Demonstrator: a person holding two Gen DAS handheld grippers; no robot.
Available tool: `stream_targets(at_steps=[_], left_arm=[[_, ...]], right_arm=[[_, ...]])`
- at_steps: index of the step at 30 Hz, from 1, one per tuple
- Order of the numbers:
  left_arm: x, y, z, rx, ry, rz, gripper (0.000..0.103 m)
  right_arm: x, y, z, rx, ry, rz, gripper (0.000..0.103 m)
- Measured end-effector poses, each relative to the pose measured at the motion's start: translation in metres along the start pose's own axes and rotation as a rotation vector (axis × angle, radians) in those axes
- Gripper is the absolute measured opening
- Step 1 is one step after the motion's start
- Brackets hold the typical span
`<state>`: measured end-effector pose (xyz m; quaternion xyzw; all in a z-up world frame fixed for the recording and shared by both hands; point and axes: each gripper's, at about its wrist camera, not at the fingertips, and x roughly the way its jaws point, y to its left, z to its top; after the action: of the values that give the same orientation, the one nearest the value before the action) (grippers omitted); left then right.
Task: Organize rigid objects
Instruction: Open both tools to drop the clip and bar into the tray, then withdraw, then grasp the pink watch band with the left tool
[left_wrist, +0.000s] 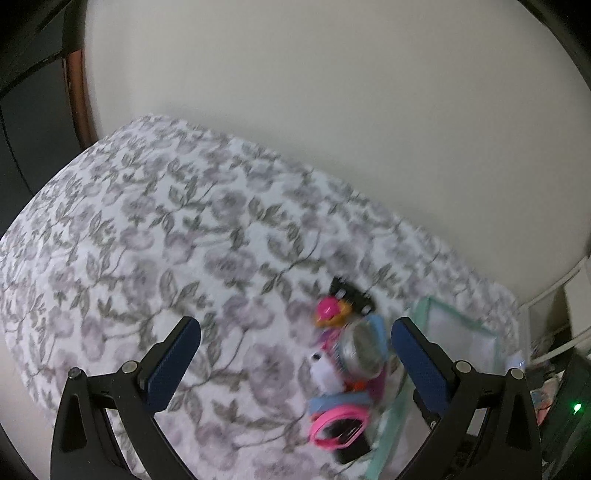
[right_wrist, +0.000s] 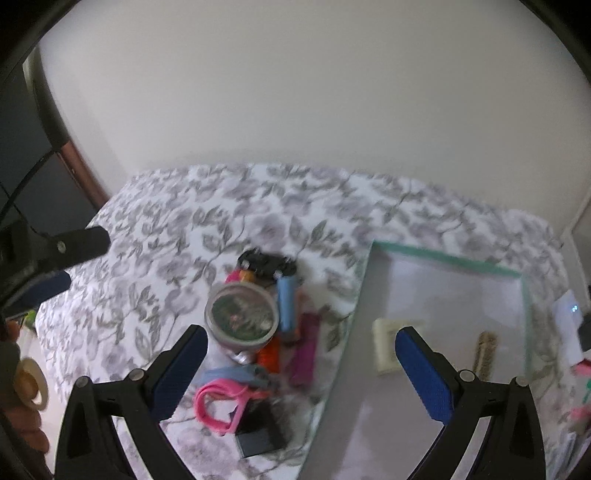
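A pile of small rigid objects lies on a floral cloth (right_wrist: 177, 221): a silver tape roll (right_wrist: 242, 319), a black toy car (right_wrist: 267, 264), a light blue cylinder (right_wrist: 286, 302), a pink ring-shaped band (right_wrist: 218, 404), a black block (right_wrist: 260, 435) and orange and purple pieces. In the left wrist view the tape roll (left_wrist: 364, 347), the pink band (left_wrist: 340, 424) and a pink-capped toy (left_wrist: 328, 310) show, blurred. My left gripper (left_wrist: 295, 347) is open and empty above the cloth, left of the pile. My right gripper (right_wrist: 301, 350) is open and empty above the pile.
A clear bin with a green rim (right_wrist: 443, 260) stands right of the pile; a cream block (right_wrist: 386, 343) and a brown brush-like object (right_wrist: 485, 354) lie in it. The left gripper's arm (right_wrist: 74, 245) shows at the left of the right wrist view. A white wall is behind.
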<state>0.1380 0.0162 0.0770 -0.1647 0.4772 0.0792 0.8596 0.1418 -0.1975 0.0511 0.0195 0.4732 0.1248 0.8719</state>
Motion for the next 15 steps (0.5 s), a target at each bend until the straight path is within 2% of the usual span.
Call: stream_targets(at_steps=[6,15], left_arm=[[0.022,0.013,-0.027,-0.058,0.097,0.040,0.103],[0.042,0.026,-0.063,-0.039,0.175,0.103,0.103]], right_arm=[[0.018,0.003,-0.012,0.017,0.088,-0.004,0.103],[0.024,-0.011,-0.017,0.063,0.137,-0.011,0.103]])
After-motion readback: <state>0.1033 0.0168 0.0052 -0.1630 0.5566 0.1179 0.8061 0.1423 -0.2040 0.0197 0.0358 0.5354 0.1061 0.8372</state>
